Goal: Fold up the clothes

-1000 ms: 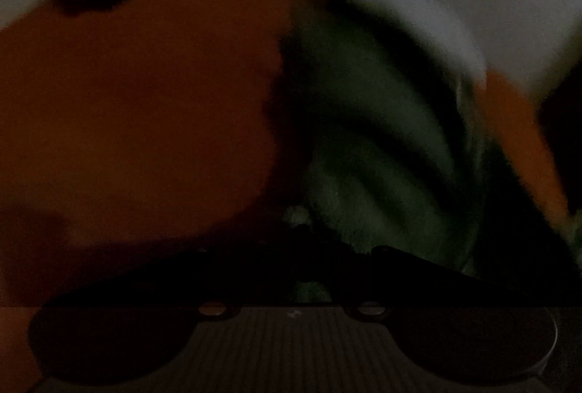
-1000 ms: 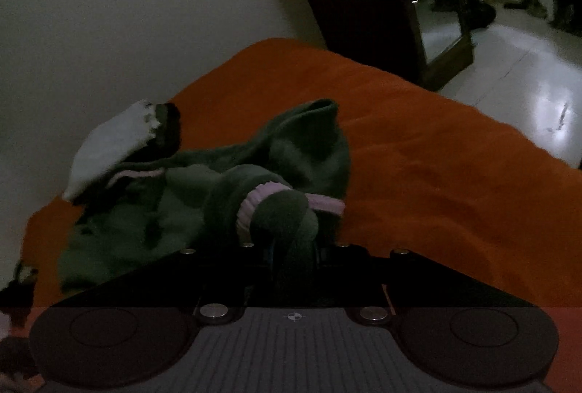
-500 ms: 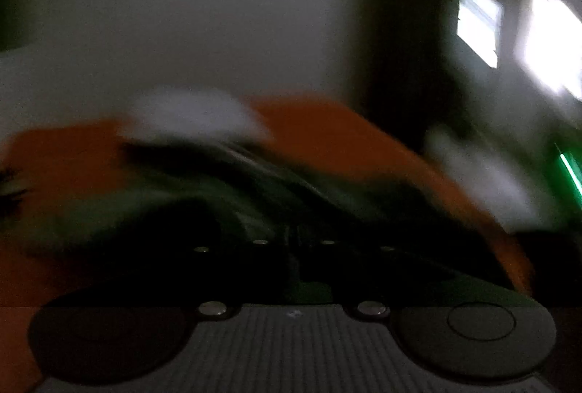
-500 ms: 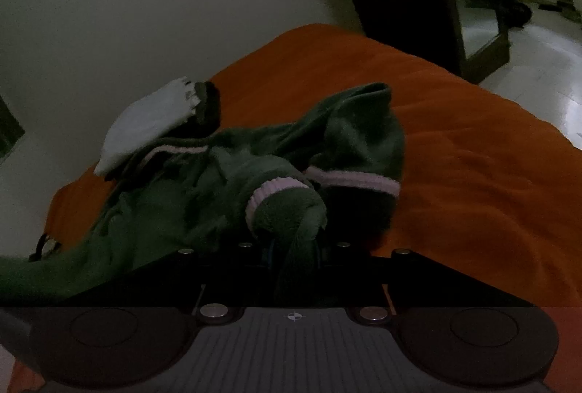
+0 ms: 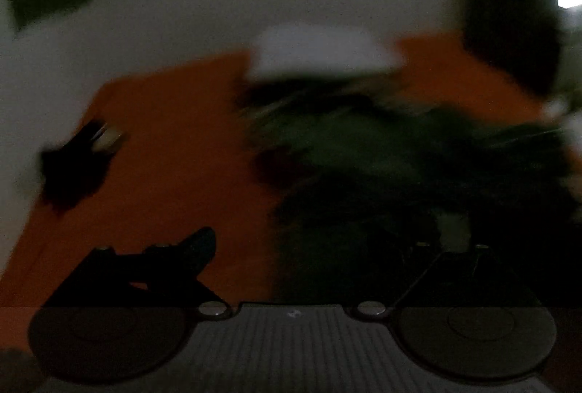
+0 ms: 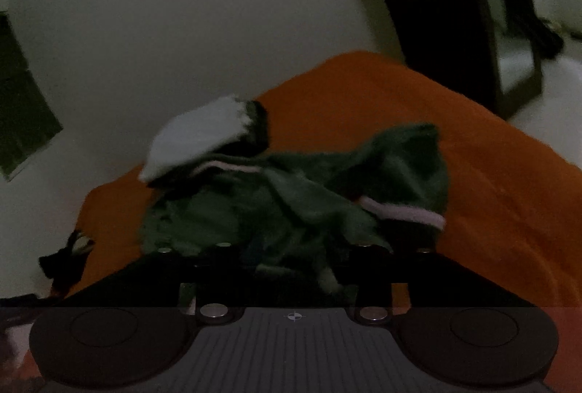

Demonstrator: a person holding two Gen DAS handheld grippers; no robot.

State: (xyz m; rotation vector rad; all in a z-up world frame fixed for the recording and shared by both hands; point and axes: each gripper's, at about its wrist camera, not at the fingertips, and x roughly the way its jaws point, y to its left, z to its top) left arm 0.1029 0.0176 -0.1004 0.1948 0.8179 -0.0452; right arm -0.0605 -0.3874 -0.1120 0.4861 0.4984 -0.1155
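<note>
Crumpled green garment (image 6: 309, 196) lies on the orange bedcover (image 6: 491, 175) (no containers).

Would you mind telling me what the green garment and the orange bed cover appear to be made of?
Green garment: likely fleece or a soft knit, matte and fuzzy, with pale ribbed-looking bands at the cuffs; it slumps in thick folds. Orange bed cover: probably a woven or lightly quilted cloth, matte with shallow puckers. Dim light leaves both uncertain.
</note>
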